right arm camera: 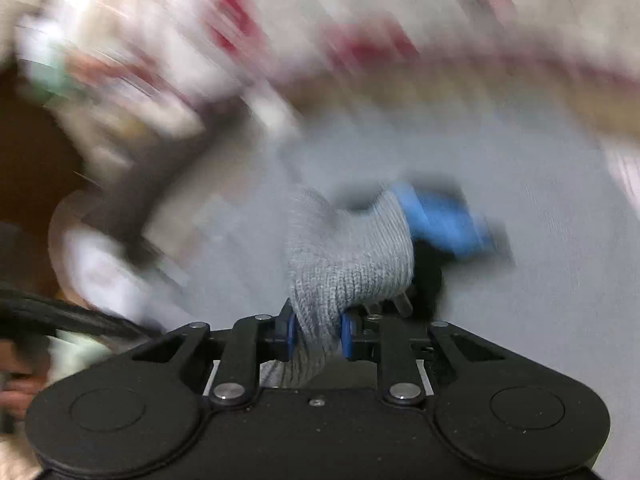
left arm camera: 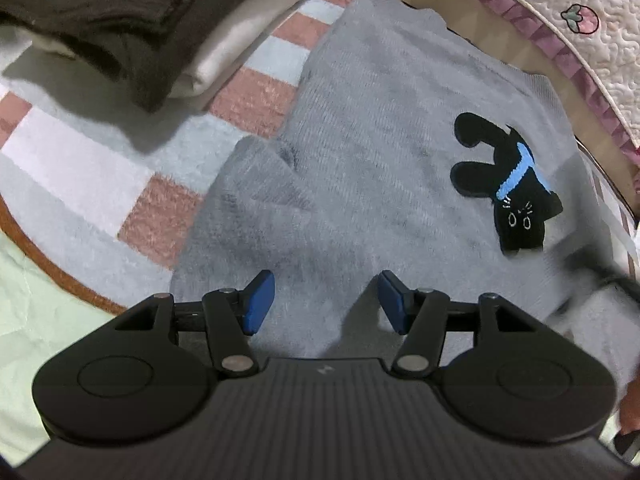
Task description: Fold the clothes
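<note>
A grey knit sweater (left arm camera: 380, 120) with a black cat patch (left arm camera: 508, 188) lies spread on a checked pink, white and grey blanket (left arm camera: 100, 152). One sleeve (left arm camera: 256, 196) is folded in over its body. My left gripper (left arm camera: 326, 300) hovers just above the sweater's near edge, its blue pads (left arm camera: 260, 300) apart with nothing between them. In the blurred right wrist view, my right gripper (right arm camera: 318, 338) is shut on a bunched fold of the grey sweater (right arm camera: 348, 256), which rises from between the pads. The cat patch's blue and black (right arm camera: 444, 224) shows behind that fold.
A stack of folded clothes, dark brown (left arm camera: 112, 12) on white (left arm camera: 240, 40), sits at the far left on the blanket. A quilted cover with a pink ruffle (left arm camera: 580, 40) runs along the far right. A hand (right arm camera: 16, 392) shows at the left edge of the right wrist view.
</note>
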{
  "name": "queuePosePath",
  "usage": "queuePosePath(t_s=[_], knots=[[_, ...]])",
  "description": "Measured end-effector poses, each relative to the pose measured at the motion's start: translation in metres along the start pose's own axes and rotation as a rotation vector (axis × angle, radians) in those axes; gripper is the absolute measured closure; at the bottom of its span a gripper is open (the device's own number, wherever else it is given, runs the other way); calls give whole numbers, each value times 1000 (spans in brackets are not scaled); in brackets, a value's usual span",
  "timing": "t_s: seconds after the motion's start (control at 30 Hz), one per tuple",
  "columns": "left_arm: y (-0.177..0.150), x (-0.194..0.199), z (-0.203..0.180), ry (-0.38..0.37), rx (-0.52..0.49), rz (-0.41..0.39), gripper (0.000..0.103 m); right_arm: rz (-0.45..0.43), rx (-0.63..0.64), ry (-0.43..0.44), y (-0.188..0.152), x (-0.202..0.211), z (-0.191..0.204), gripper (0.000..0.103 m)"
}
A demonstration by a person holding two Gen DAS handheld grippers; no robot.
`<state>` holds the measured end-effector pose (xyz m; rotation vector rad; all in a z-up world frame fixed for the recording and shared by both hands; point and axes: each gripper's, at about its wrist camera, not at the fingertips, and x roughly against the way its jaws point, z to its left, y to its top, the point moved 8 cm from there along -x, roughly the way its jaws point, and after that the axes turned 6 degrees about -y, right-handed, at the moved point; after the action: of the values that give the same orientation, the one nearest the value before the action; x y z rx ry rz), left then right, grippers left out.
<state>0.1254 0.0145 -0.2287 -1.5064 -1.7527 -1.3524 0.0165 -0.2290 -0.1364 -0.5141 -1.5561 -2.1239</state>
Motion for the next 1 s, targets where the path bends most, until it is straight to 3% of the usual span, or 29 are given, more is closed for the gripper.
queuePosePath(t_s=[0.07,0.1,0.17,0.3,0.37,0.47,0.53,0.7,0.77,0.87,0.9,0.97,1.0], knots=[[2,3,1,-24,16,-15,46,-133,100,63,13,37,8,79],[2,5,2,-29,22,-17,46,-148,144,46,13,47,6,78],[1,3,0,-25,11,-10,46,-69,177,-95,-3,45,-17,77],[-4,-3,-12,-43,-38,23,46,153,-17,-419,-49,28,-96,75],[-8,-6,-20,-55,-70,40,46,216,-200,-479,-66,30,-127,71],[-16,-11,-38,-97,-153,63,43,220,-394,-459,-70,37,-145,70],[-25,-14,-53,-124,-234,89,41,212,-471,-418,-66,40,-148,64],[-51,-18,-94,-156,-476,122,35,220,-656,-212,-62,25,-127,54],[-61,-27,-104,-69,-584,126,34,254,-696,-167,-60,12,-122,52],[-70,-43,-104,167,-759,108,34,314,-508,-265,-48,-11,-108,52],[-68,-43,-104,179,-773,89,35,320,-463,-277,-44,-18,-105,52],[-58,-40,-100,160,-735,61,45,322,-505,-225,-39,-31,-100,52],[-53,-37,-97,156,-714,49,64,324,-546,-194,-38,-36,-99,52]])
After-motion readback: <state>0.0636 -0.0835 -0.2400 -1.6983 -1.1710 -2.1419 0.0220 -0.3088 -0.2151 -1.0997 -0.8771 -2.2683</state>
